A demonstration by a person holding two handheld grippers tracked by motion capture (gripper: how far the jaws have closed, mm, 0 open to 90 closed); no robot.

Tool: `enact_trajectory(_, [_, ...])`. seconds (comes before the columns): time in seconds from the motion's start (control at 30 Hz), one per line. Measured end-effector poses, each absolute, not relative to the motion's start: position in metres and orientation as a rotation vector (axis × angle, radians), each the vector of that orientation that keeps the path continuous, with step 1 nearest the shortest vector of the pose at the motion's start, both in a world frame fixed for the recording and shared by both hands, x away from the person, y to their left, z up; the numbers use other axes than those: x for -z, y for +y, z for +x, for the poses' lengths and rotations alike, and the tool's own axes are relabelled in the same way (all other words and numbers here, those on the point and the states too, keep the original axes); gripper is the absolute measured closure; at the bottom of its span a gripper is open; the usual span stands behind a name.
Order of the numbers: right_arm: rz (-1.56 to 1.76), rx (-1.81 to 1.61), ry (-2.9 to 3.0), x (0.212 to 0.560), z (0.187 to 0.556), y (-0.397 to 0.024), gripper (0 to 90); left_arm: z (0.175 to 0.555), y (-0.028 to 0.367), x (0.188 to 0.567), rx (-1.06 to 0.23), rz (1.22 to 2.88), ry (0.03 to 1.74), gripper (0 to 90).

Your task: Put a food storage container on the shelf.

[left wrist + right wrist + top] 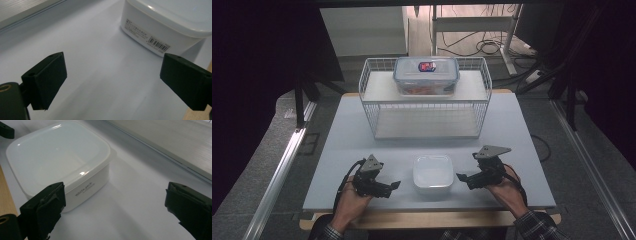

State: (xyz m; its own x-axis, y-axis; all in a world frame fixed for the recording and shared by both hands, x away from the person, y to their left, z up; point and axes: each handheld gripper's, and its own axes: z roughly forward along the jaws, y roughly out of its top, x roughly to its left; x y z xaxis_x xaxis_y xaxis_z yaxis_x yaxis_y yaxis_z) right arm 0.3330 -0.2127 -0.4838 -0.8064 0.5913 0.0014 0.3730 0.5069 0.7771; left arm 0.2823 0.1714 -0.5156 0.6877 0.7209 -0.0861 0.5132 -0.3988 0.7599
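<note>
A white square plastic container (432, 173) without a lid sits near the front edge of the table, between both grippers. My left gripper (395, 185) lies just left of it, open, jaws pointing right toward it; in the left gripper view the container's barcoded wall (155, 37) stands beyond the wide-apart jaws (113, 82). My right gripper (460, 177) is just right of it, open, jaws pointing left. In the right gripper view the empty container (60, 157) lies ahead and left of the spread jaws (115, 207). Nothing is held.
A white wire rack (426, 97) stands at the back middle of the pale table (512, 140). On its top shelf rests a clear lidded box (426, 75) with reddish contents. A wooden strip (427, 219) runs along the front edge. Cables lie on the floor behind.
</note>
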Motion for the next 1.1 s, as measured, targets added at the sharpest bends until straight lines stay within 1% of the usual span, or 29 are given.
enact_trajectory(0.13, [0.815,-1.228,2.481,0.481,0.333,-0.212,2.8,0.283,0.168,0.510,-0.329,2.080,0.930,6.2])
enact_trajectory(0.3, [0.836,-1.214,2.494,0.477,0.332,-0.206,1.9,0.286,0.162,0.501,-0.280,2.031,0.905,5.6])
enact_trajectory(0.33, [0.847,-1.212,2.505,0.475,0.332,-0.204,0.2,0.289,0.158,0.497,-0.269,2.024,0.895,6.1])
enact_trajectory(0.5, [0.862,-1.240,2.523,0.471,0.332,-0.198,0.0,0.295,0.146,0.491,-0.243,2.026,0.869,9.8])
enact_trajectory(0.63, [0.835,-1.172,2.534,0.472,0.329,-0.187,0.0,0.300,0.135,0.490,-0.228,2.044,0.855,11.5])
enact_trajectory(0.83, [0.864,-1.173,2.579,0.474,0.333,-0.178,6.2,0.310,0.123,0.491,-0.178,2.047,0.858,12.2])
enact_trajectory(0.97, [0.895,-1.174,2.627,0.480,0.338,-0.171,8.3,0.318,0.113,0.498,-0.131,2.073,0.864,11.3])
enact_trajectory(1.0, [0.926,-1.185,2.660,0.484,0.342,-0.170,10.2,0.320,0.111,0.500,-0.115,2.082,0.862,10.4])
enact_trajectory(1.03, [0.926,-1.185,2.660,0.484,0.342,-0.170,10.2,0.321,0.111,0.502,-0.081,2.070,0.860,10.4])
enact_trajectory(1.1, [0.978,-1.210,2.691,0.486,0.344,-0.171,12.6,0.322,0.111,0.505,-0.023,2.049,0.858,11.9])
